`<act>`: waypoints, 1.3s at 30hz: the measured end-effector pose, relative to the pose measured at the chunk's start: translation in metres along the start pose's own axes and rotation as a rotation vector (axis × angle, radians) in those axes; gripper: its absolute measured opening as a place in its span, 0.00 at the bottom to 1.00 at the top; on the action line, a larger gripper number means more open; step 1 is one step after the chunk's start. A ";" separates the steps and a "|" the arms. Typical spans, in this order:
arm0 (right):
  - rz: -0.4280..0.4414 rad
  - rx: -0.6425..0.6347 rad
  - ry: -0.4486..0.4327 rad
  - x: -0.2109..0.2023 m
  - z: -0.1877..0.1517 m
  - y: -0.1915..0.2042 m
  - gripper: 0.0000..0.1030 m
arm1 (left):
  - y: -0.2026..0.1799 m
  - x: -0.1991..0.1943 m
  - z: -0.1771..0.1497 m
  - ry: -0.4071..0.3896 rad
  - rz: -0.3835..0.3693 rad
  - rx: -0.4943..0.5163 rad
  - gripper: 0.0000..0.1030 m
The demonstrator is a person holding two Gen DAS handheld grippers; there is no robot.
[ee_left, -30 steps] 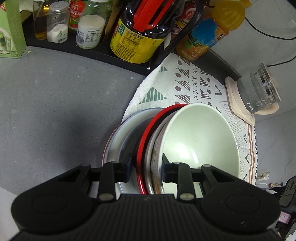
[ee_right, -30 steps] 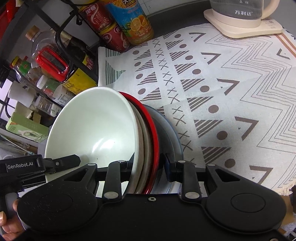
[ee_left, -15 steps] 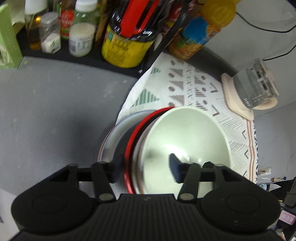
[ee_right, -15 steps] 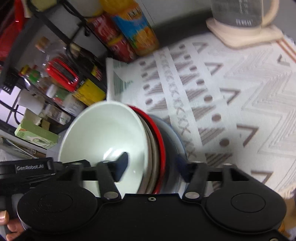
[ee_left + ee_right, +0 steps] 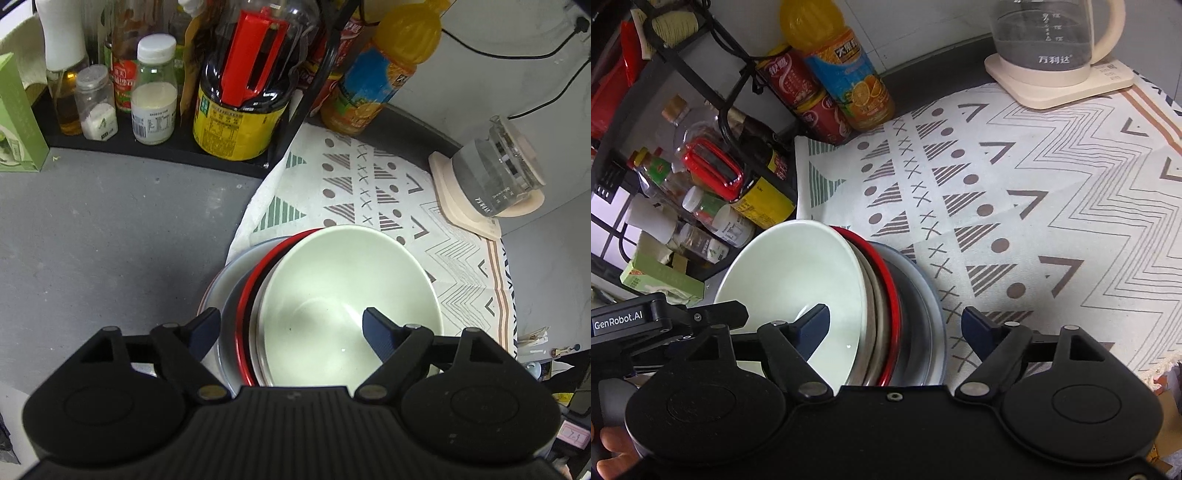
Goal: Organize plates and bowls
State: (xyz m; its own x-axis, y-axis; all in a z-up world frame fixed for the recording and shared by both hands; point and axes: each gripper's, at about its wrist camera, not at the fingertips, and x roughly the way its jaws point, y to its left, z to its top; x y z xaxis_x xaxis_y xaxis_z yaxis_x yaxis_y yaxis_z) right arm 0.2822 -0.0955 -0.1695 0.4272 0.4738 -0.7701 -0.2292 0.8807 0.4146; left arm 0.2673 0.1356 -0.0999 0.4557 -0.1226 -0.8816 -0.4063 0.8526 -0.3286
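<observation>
Right now the stack of dishes sits on the patterned cloth that covers part of the grey desk, near the cloth's edge by the rack of bottles. A pale green bowl is on top, nested in a red-rimmed bowl, and both rest on a grey plate at the bottom.

The left gripper hangs over the stack with its fingers spread wide; its jaws have just been opening, and the pads press on nothing, though one finger reaches over the inside of the green bowl and the other stands outside the plate's rim.

The right gripper is the same on the other side: jaws just opened, fingers apart, straddling the rims without touching them.

A glass kettle stands on its cream base at the far end of the cloth, and an orange juice bottle stands by the rack.
</observation>
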 end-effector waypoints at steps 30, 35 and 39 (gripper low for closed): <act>-0.166 -0.075 -0.300 -0.166 -0.071 -0.027 0.93 | -0.069 -0.108 -0.124 -0.260 0.028 0.169 0.85; -0.166 -0.090 -0.315 -0.182 -0.089 -0.026 0.98 | -0.065 -0.128 -0.144 -0.292 0.042 0.198 0.88; -0.167 -0.046 -0.307 -0.190 -0.101 -0.025 0.99 | -0.058 -0.135 -0.150 -0.295 0.013 0.199 0.93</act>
State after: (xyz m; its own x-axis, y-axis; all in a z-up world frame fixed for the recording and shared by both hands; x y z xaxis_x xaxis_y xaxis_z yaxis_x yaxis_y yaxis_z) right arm 0.1182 -0.2077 -0.0827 0.7034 0.3072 -0.6410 -0.1704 0.9484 0.2675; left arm 0.1100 0.0268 -0.0124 0.6727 0.0159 -0.7397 -0.2644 0.9389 -0.2203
